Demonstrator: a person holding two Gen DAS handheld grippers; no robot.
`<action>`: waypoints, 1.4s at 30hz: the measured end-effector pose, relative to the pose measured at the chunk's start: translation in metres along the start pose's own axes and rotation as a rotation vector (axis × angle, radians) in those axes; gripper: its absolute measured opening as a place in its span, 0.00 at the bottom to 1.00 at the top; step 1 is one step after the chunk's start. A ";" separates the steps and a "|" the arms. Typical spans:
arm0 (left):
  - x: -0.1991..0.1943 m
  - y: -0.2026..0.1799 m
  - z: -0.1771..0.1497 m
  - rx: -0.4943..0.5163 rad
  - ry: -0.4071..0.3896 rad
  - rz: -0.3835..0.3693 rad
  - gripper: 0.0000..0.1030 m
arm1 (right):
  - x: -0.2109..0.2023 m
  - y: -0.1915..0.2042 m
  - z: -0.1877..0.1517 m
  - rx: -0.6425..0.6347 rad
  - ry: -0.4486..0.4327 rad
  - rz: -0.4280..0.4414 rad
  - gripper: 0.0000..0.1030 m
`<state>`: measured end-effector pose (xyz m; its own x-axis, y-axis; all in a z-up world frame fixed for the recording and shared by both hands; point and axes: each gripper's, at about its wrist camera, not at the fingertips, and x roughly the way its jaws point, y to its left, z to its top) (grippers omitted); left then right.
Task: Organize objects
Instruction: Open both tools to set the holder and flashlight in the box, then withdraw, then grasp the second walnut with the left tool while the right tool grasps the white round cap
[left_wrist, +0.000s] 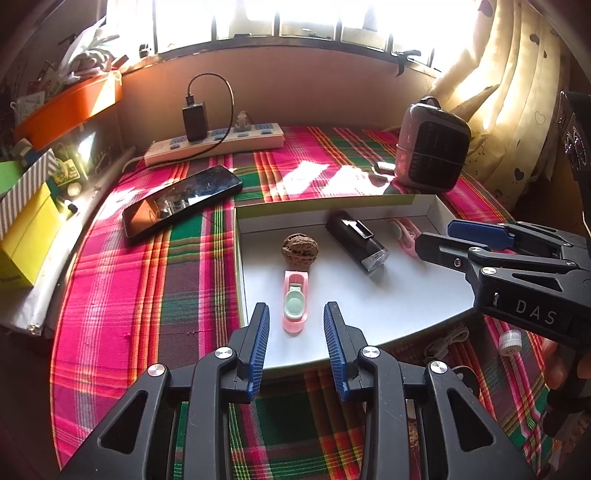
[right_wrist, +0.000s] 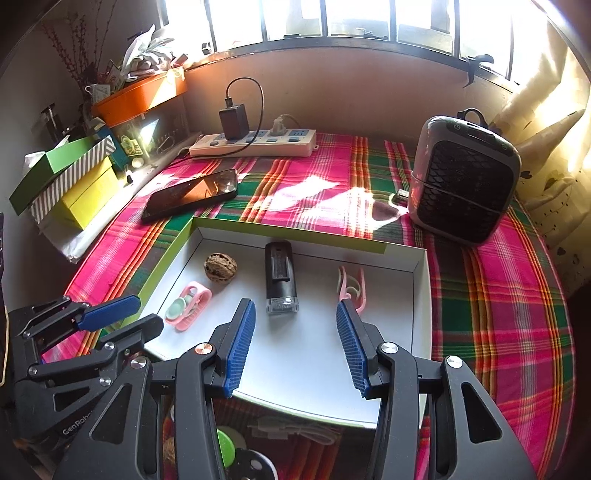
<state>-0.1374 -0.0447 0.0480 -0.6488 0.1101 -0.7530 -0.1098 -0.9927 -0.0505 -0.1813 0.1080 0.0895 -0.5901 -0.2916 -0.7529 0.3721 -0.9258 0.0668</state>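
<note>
Left gripper (left_wrist: 295, 325): jaws apart, empty, over the near edge of the tray (left_wrist: 369, 306), pink clip (left_wrist: 295, 301) just ahead.
Right gripper (right_wrist: 295, 328): jaws wide apart, empty, above the tray floor.
Tray contents: walnut (right_wrist: 220, 267), black flashlight (right_wrist: 280, 277), pink clip, pink scissors (right_wrist: 351, 284), all apart.
Surroundings: phone (right_wrist: 192, 194) and heater (right_wrist: 461, 177) on plaid cloth (right_wrist: 498, 295).

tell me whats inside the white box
Inside the box: a walnut, a black flashlight, a pink-green clip and a pink looped item. The right gripper hides part of the floor.
</note>
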 end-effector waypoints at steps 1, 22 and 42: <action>-0.003 0.000 -0.002 0.000 -0.005 -0.004 0.28 | -0.003 -0.001 -0.002 -0.002 -0.006 -0.006 0.46; -0.024 -0.004 -0.044 -0.024 0.011 -0.106 0.31 | -0.056 -0.042 -0.057 0.084 -0.065 -0.096 0.46; -0.028 -0.025 -0.072 0.016 0.051 -0.255 0.41 | -0.062 -0.069 -0.112 0.134 -0.023 -0.112 0.52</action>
<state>-0.0627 -0.0261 0.0230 -0.5598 0.3537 -0.7494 -0.2770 -0.9322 -0.2331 -0.0895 0.2167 0.0584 -0.6394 -0.1889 -0.7453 0.2052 -0.9761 0.0713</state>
